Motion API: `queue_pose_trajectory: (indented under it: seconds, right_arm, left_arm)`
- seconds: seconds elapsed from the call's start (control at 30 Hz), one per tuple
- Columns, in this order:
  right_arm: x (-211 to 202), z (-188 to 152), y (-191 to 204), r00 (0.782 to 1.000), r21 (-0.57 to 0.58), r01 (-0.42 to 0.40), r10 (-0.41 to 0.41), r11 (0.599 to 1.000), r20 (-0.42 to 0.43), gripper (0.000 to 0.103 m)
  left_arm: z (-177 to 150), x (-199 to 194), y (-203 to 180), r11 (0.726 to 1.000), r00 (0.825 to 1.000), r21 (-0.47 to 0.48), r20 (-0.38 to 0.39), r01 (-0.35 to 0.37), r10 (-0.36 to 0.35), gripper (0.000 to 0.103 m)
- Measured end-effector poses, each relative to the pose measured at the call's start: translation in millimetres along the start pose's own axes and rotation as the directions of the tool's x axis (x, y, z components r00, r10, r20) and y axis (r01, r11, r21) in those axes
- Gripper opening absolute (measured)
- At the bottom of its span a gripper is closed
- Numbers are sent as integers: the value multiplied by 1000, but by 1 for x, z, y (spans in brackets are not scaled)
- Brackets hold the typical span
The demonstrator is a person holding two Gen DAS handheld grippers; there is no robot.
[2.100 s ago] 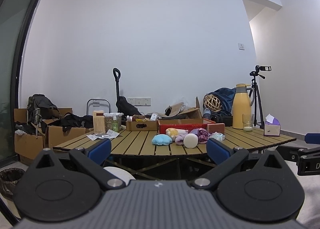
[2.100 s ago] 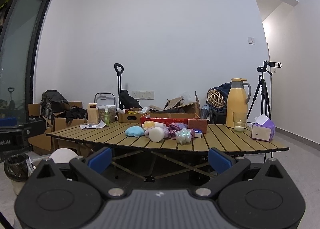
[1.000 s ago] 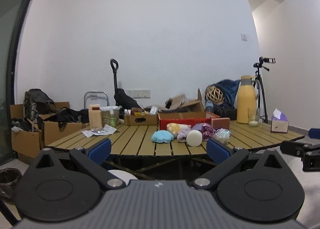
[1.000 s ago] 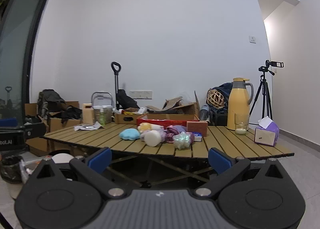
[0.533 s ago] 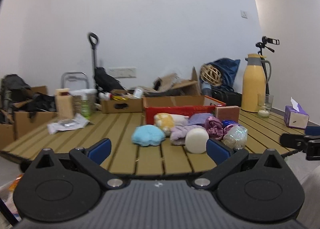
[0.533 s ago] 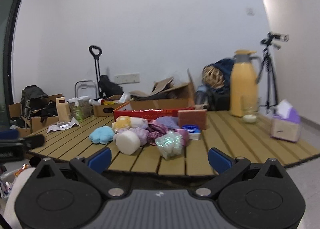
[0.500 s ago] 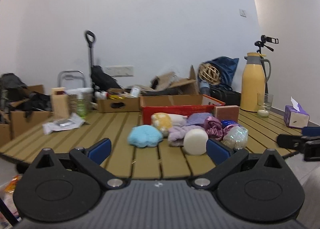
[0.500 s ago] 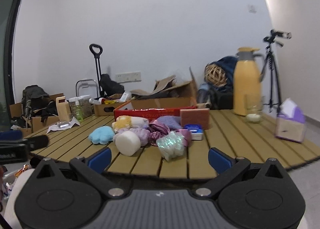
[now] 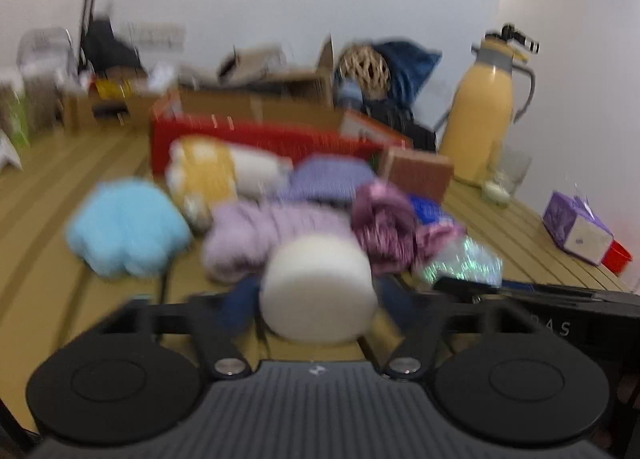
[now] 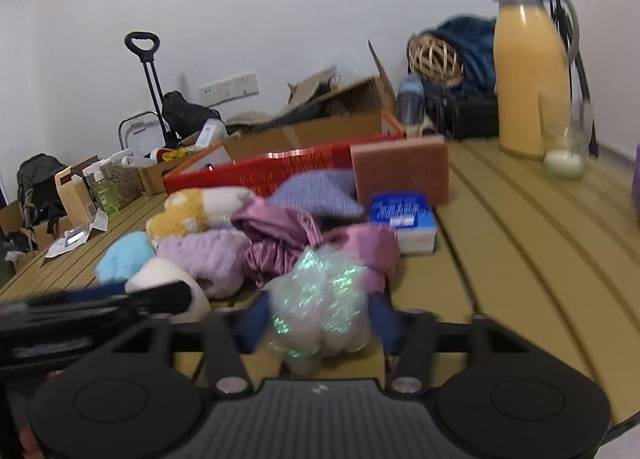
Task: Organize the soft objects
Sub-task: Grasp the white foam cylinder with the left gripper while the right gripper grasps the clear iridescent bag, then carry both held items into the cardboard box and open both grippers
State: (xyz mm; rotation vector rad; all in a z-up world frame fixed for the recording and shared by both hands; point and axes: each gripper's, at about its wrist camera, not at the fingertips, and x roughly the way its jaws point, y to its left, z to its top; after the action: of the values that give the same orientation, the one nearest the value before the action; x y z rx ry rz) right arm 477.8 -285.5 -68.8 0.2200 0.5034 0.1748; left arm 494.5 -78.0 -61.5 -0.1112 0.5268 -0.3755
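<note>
A heap of soft things lies on the slatted wooden table (image 9: 40, 283). My left gripper (image 9: 318, 307) has its blue pads on either side of a white foam cylinder (image 9: 316, 291); the view is blurred. My right gripper (image 10: 316, 319) has its pads on either side of a shiny iridescent puff (image 10: 320, 307). Around them lie a light blue plush paw (image 9: 128, 235), a lilac fluffy cloth (image 9: 256, 235), a purple satin scrunchie (image 9: 384, 227), a yellow and white plush (image 9: 216, 175) and a blue knit piece (image 10: 320, 191). A red box (image 10: 280, 175) stands behind the heap.
A pink sponge block (image 10: 400, 175) and a blue packet (image 10: 404, 215) sit right of the heap. A yellow jug (image 10: 528, 71), a glass (image 10: 564, 139) and a purple tissue box (image 9: 576, 231) stand at the right. Bottles and cardboard boxes (image 10: 100, 187) crowd the far left.
Both grippers have moved forward and down to the table's front edge. The pads of each have closed in from wide apart to the sides of the foam cylinder and the shiny puff.
</note>
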Motion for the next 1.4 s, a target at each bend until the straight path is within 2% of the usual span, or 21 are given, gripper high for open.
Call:
queue_pose_trajectory:
  seconds: [0.13, 0.27, 0.4, 0.5, 0.6, 0.7, 0.8, 0.9, 1.0, 1.03, 1.1, 1.17, 1.23, 1.27, 1.33, 1.4]
  right_arm:
    - [4, -9, 6, 999, -50, 13, -12, 999, 32, 41]
    - [-2, -14, 7, 999, -61, 11, -9, 998, 37, 40]
    - [-29, -18, 13, 998, -63, 0, 4, 998, 62, 39]
    - [-63, -21, 19, 994, -65, -4, 11, 998, 106, 39]
    - [-100, -18, 23, 988, -53, -23, 30, 998, 152, 39]
    - [-135, -3, 26, 974, -70, -43, 58, 997, 221, 39]
    - [-143, 27, 22, 964, -87, -76, 95, 993, 250, 39]
    - [-121, 71, 11, 965, -101, -86, 108, 991, 237, 39]
    - [-67, 130, -5, 976, -93, -94, 110, 991, 188, 39]
    - [-41, 152, -12, 981, -74, -103, 114, 992, 157, 39]
    - [16, 191, -22, 991, -60, -87, 93, 994, 96, 39]
    - [81, 225, -26, 999, -82, -50, 52, 995, 17, 39]
    - [142, 251, -29, 999, -73, -9, 6, 997, -40, 39]
    - [174, 262, -29, 997, -92, -2, -5, 996, -71, 39]
    - [232, 274, -32, 989, -102, 26, -40, 994, -140, 39]
    - [284, 279, -34, 977, -140, 62, -89, 988, -194, 39]
  left_arm:
    - [-9, -2, -10, 997, 999, 63, 39, 33, -36, 56]
    - [-14, -5, -12, 996, 999, 91, 52, 9, -14, 56]
    - [-11, -49, -4, 999, 991, 25, 130, 28, -31, 56]
    - [-12, -90, -2, 999, 987, 16, 158, -37, 34, 56]
    - [-10, -132, -3, 997, 974, 19, 217, -77, 71, 56]
    - [5, -162, -4, 994, 956, 37, 278, -107, 93, 56]
    - [38, -162, 1, 993, 952, 36, 292, -111, 95, 57]
    - [85, -131, 13, 993, 955, 41, 278, -114, 98, 57]
    - [143, -70, 36, 991, 969, 19, 215, -132, 125, 56]
    - [160, -47, 42, 990, 971, 13, 194, -144, 138, 56]
    - [198, 9, 57, 980, 965, -3, 176, -197, 195, 56]
    - [232, 73, 72, 977, 972, -14, 97, -214, 214, 56]
    - [254, 126, 87, 968, 969, -64, 31, -244, 246, 56]
    - [262, 151, 90, 968, 969, -42, 11, -245, 246, 56]
    - [272, 196, 91, 951, 950, 0, -39, -311, 310, 57]
    - [272, 234, 92, 940, 935, 56, -100, -336, 340, 58]
